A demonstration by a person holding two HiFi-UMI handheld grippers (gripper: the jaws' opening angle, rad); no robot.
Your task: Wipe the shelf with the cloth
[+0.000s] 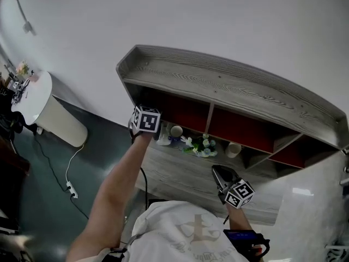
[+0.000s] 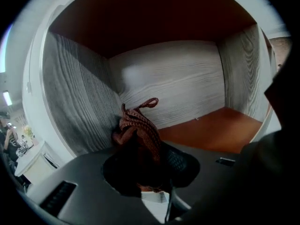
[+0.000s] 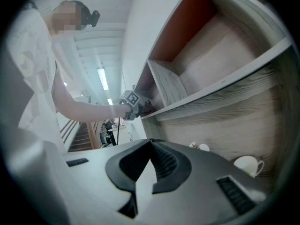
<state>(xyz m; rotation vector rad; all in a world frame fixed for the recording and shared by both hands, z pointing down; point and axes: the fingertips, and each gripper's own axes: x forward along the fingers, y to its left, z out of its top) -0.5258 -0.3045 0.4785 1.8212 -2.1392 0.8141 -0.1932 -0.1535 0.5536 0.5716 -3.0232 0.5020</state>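
A reddish-brown knitted cloth (image 2: 137, 128) is bunched between the jaws of my left gripper (image 2: 149, 156), which is shut on it. The cloth sits against the corner where the grey wood side wall (image 2: 75, 102) meets the back panel of the shelf's left compartment. From the head view, my left gripper (image 1: 147, 122) reaches into that left compartment of the grey shelf (image 1: 229, 86). My right gripper (image 1: 220, 173) hangs lower, in front of the counter, its jaws shut with nothing between them (image 3: 151, 144). The right gripper view shows the left gripper (image 3: 132, 101) at the shelf's edge.
On the grey counter (image 1: 180, 173) under the shelf stand a cup (image 1: 176, 131), a bunch of flowers (image 1: 202, 145) and another cup (image 1: 233, 149). White cups (image 3: 247, 165) show in the right gripper view. A white round table (image 1: 34, 96) and a floor cable (image 1: 70, 171) lie left.
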